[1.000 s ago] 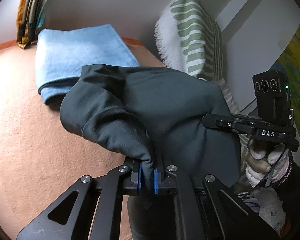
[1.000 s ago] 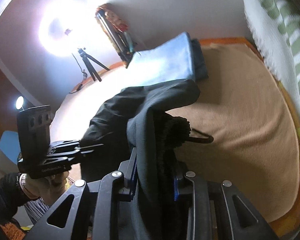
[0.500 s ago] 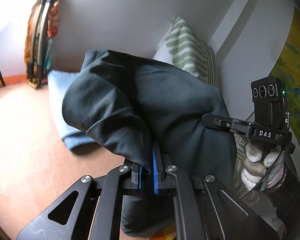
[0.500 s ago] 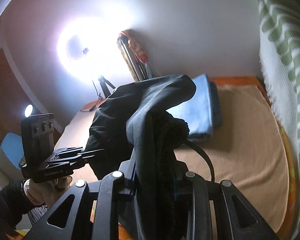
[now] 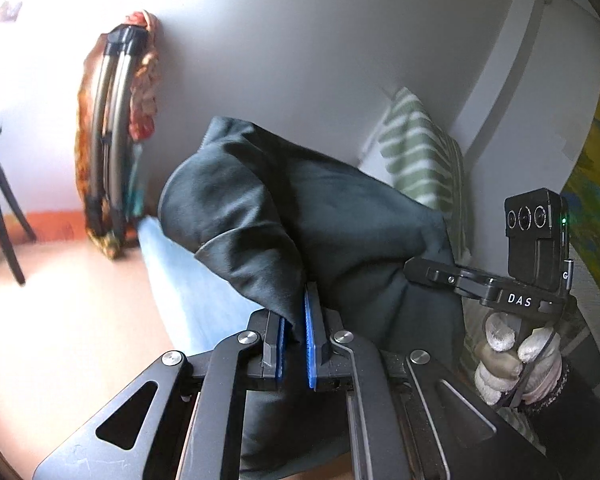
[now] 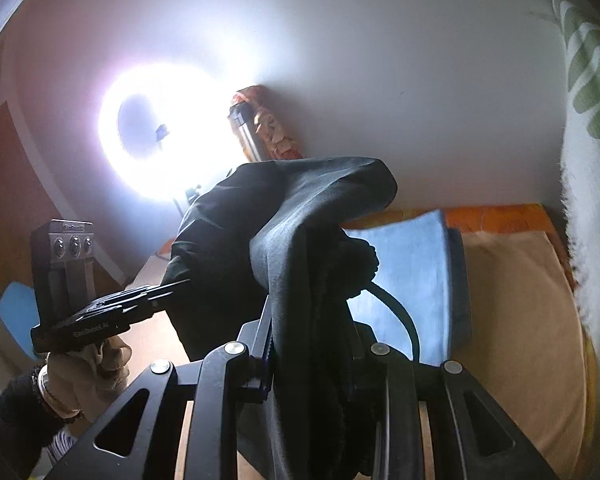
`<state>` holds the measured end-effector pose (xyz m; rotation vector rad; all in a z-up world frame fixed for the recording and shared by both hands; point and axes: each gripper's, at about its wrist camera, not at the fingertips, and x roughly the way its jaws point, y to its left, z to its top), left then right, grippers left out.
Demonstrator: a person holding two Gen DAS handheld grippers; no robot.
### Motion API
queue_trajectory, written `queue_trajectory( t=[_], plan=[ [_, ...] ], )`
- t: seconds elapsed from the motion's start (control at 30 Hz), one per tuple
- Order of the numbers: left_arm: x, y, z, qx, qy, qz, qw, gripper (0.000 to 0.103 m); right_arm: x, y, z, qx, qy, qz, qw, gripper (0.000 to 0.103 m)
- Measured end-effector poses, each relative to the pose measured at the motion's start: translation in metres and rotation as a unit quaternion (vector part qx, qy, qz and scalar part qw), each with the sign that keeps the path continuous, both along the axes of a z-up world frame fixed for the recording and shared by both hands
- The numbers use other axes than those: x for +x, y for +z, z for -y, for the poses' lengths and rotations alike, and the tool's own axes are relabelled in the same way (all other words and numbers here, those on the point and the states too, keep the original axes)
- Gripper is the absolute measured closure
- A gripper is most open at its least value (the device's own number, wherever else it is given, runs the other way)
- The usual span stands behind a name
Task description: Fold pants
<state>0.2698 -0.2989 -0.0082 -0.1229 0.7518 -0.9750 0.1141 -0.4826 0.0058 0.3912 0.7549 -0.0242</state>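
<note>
**Dark pants held aloft by both claws, limp and ready to drape**

The pants [image 5: 340, 240] hang in the air above the bed [image 6: 520, 320], bunched between the two tools. The left claw [image 5: 296, 336] is clamped on a thin edge of the fabric, its blue pads nearly meeting. The right claw [image 6: 312, 344] is clamped on a thicker wad, apparently the gathered waistband with a drawcord [image 6: 400, 312] looping out beside it.

The cloth looks soft, light and floppy: it sags wherever it is unsupported and holds no shape of its own. It seems smooth, so a pinch on a single layer could slip; a hem or the waistband gives the safer hold. Folded blue cloth [image 6: 412, 272] lies on the bed beyond, near a striped pillow [image 5: 424, 160]
</note>
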Motion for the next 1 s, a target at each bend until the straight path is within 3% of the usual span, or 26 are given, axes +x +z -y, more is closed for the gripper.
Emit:
queue_trajectory(
  t=[0.27, 0.53, 0.7, 0.9, 1.0],
  plan=[
    [0.062, -0.018, 0.022, 0.002, 0.008, 0.012, 0.9999, 0.097, 0.066, -0.031, 0.041, -0.010, -0.001, -0.015, 1.000, 0.078],
    [0.101, -0.060, 0.029, 0.031, 0.025, 0.001, 0.9992, 0.097, 0.110, -0.093, 0.071, -0.002, 0.006, -0.058, 0.998, 0.079],
    [0.100, -0.078, 0.029, 0.046, 0.017, -0.005, 0.9988, 0.097, 0.104, -0.110, 0.099, 0.027, 0.011, -0.073, 0.997, 0.079],
    [0.071, -0.092, 0.044, 0.056, -0.039, -0.016, 0.9975, 0.097, 0.089, -0.125, 0.128, 0.060, -0.012, -0.108, 0.992, 0.061],
    [0.056, -0.098, 0.055, 0.059, -0.067, -0.024, 0.9957, 0.097, 0.087, -0.126, 0.140, 0.107, -0.010, -0.099, 0.989, 0.055]
  ],
)
